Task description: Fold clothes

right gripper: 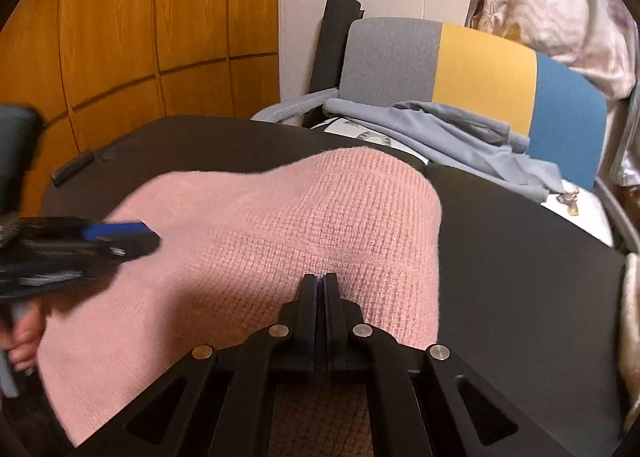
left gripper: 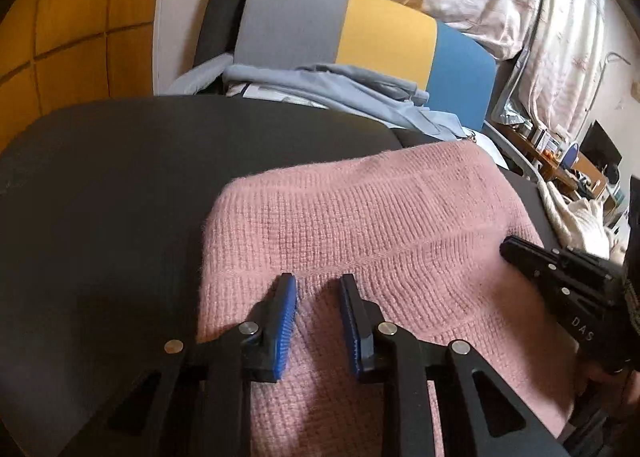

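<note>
A pink knit sweater [left gripper: 360,225] lies folded on the black table [left gripper: 120,185]. In the left wrist view my left gripper [left gripper: 318,281] hovers over the sweater's near part. Its blue pads [left gripper: 289,297] stand apart, with only the fabric below showing in the gap. My right gripper [left gripper: 520,253] comes in from the right edge over the sweater. In the right wrist view the right gripper [right gripper: 320,277] is shut, its tips down at the pink sweater [right gripper: 280,217], with nothing seen between them. The left gripper [right gripper: 148,239] shows blurred at the left, held by a hand [right gripper: 22,341].
Behind the table stands a chair with a grey, yellow and blue back [right gripper: 480,69], and a blue-grey garment [right gripper: 460,129] is draped on it. Wooden cabinet doors [right gripper: 140,37] stand at the left. A small black block [right gripper: 72,173] lies near the table's far left edge. A cream cloth [left gripper: 576,217] lies at the right.
</note>
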Tool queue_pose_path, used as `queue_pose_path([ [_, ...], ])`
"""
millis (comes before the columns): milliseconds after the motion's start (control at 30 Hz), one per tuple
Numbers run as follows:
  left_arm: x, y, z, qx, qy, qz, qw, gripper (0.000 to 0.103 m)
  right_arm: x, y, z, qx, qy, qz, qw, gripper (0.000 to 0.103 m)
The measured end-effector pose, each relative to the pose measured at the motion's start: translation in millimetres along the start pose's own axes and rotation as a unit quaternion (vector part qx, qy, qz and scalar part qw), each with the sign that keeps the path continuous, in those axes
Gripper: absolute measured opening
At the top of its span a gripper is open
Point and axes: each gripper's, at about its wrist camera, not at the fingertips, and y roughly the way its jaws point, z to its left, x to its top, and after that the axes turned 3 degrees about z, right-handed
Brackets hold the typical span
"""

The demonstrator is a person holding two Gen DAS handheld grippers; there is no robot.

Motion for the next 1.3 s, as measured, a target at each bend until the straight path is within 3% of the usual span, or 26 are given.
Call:
queue_pose_path([
  [167, -13, -25, 12, -0.026, -0.009, -0.017, 0.9995, 0.023, 3, 1, -2, 0.010, 0.004, 0.003, 1.000, 0.001],
  [267, -35, -65, 38, -0.053, -0.054, -0.050, 0.9959, 0.023, 6, -6, -1, 0.014, -0.005, 0.010, 1.000, 0.001],
  [300, -43, -76, 47, -0.053, -0.063, -0.062, 0.9946, 0.025, 10, -15, 0, 0.017, 0.001, 0.013, 1.000, 0.007],
  [333, -50, -87, 55, -0.054, -0.073, -0.075, 0.9931, 0.026, 12, -27, 1, 0.031, 0.011, 0.008, 0.999, 0.022],
  [400, -56, -101, 68, -0.060, -0.079, -0.092, 0.9908, 0.026, 12, -53, 12, 0.105, 0.022, -0.014, 0.994, 0.049],
  [433, -55, -104, 71, -0.063, -0.077, -0.097, 0.9903, 0.026, 10, -64, 22, 0.147, 0.014, -0.018, 0.989, 0.050],
  [567, -28, -96, 63, -0.084, -0.036, -0.080, 0.9926, 0.026, -6, -83, 86, 0.283, -0.068, 0.025, 0.956, 0.043],
  [667, -8, -75, 40, -0.095, 0.021, -0.046, 0.9942, 0.026, -19, -70, 118, 0.307, -0.094, 0.068, 0.945, 0.033],
  [700, -4, -67, 33, -0.089, 0.040, -0.034, 0.9946, 0.026, -21, -65, 125, 0.304, -0.099, 0.075, 0.945, 0.033],
  [800, -4, -33, 19, -0.020, 0.083, 0.022, 0.9961, 0.027, -21, -49, 135, 0.264, -0.101, 0.071, 0.957, 0.033],
  [867, -12, -20, 26, 0.000, 0.084, 0.024, 0.9962, 0.030, -22, -35, 139, 0.249, -0.100, 0.085, 0.960, 0.033],
  [1067, -19, -39, 50, -0.044, -0.012, -0.004, 0.9990, 0.030, -39, -38, 149, 0.241, -0.149, 0.081, 0.956, 0.034],
  [1167, -22, -56, 72, -0.060, -0.111, -0.030, 0.9916, 0.030, -33, -66, 126, 0.255, -0.126, 0.054, 0.957, 0.035],
  [1200, -24, -56, 80, -0.078, -0.147, -0.032, 0.9855, 0.030, -30, -77, 113, 0.245, -0.111, 0.034, 0.963, 0.042],
  [1233, -25, -56, 86, -0.094, -0.181, -0.033, 0.9786, 0.032, -27, -87, 96, 0.230, -0.090, 0.018, 0.969, 0.056],
  [1300, -25, -49, 86, -0.093, -0.204, -0.016, 0.9745, 0.037, -20, -99, 58, 0.193, -0.026, -0.005, 0.981, 0.069],
])
